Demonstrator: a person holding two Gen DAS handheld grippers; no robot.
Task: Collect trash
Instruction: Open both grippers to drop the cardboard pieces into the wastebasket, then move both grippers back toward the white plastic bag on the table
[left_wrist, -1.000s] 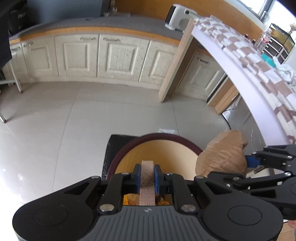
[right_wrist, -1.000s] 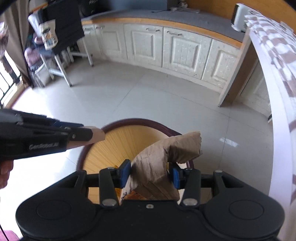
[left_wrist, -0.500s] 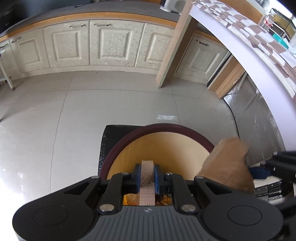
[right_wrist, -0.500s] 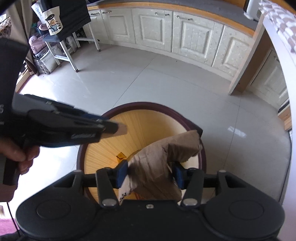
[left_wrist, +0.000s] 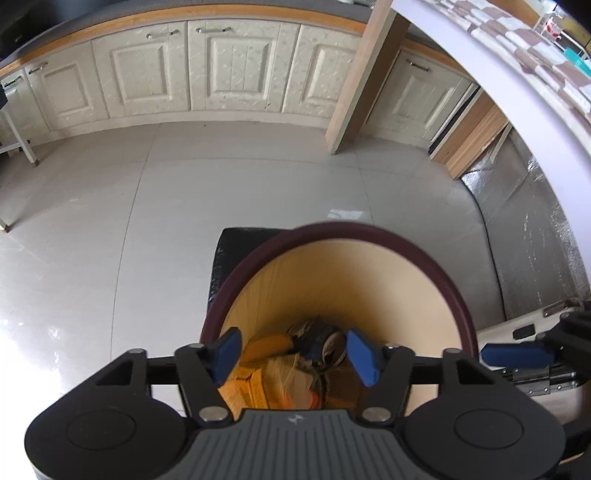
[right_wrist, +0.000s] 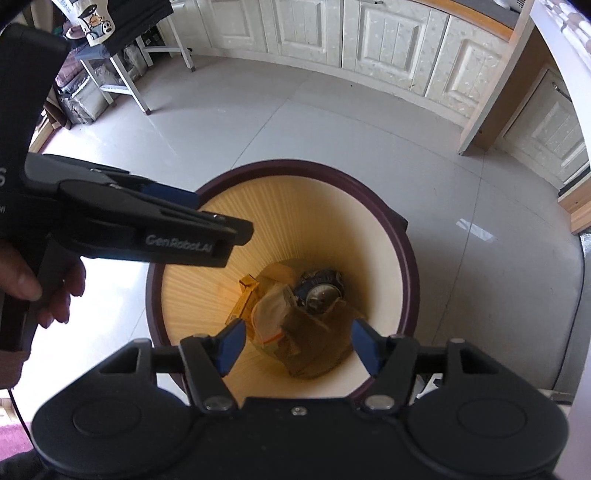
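Bin (right_wrist: 402, 258): round, dark-rimmed, pale yellow inside; lower centre of both frames, on grey tile floor (right_wrist: 258, 122).
Trash at bin bottom: brown paper bag (right_wrist: 314, 343), crushed can (right_wrist: 321, 291), yellow wrapper (right_wrist: 245, 295), white wrapper (right_wrist: 271, 314).
Left gripper (left_wrist: 293, 354): above bin mouth, spread wide, nothing held; also seen at left of right-wrist frame (right_wrist: 207, 221).
Right gripper (right_wrist: 297, 345): above bin mouth, spread wide, nothing held.
Cabinets (left_wrist: 229, 66): cream, along top of frame.
Black mat (left_wrist: 229, 251): under bin, upper left of rim.
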